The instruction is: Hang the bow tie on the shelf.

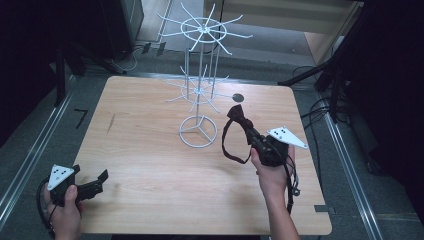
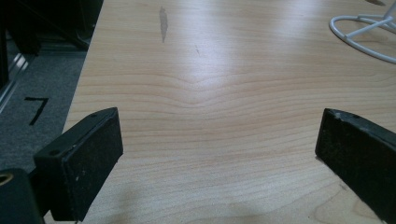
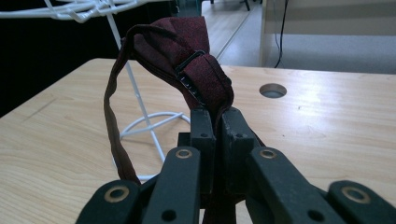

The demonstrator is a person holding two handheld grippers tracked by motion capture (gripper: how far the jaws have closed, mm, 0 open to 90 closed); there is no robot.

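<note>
High view: right gripper [image 1: 250, 134] is seen clamped on a dark red bow tie [image 1: 235, 114] beside the white wire rack [image 1: 199, 131]; left gripper [image 1: 97, 181] is held wide open over the surface [image 1: 150, 165].

Left gripper view: fingers [image 2: 84, 163] spread, nothing between; "7" [image 2: 36, 108] is read on the floor, left of them.

Right gripper view: fingers [image 3: 203, 135] pressed shut on the tie's band.

I hold a dark red fabric bow tie [image 3: 187, 56] with a thin strap of the same cloth. It is lifted above the wooden table, pinched at its bow part. A small black clasp sits on the bow. The strap [image 1: 229, 145] hangs down as a long open loop.
</note>
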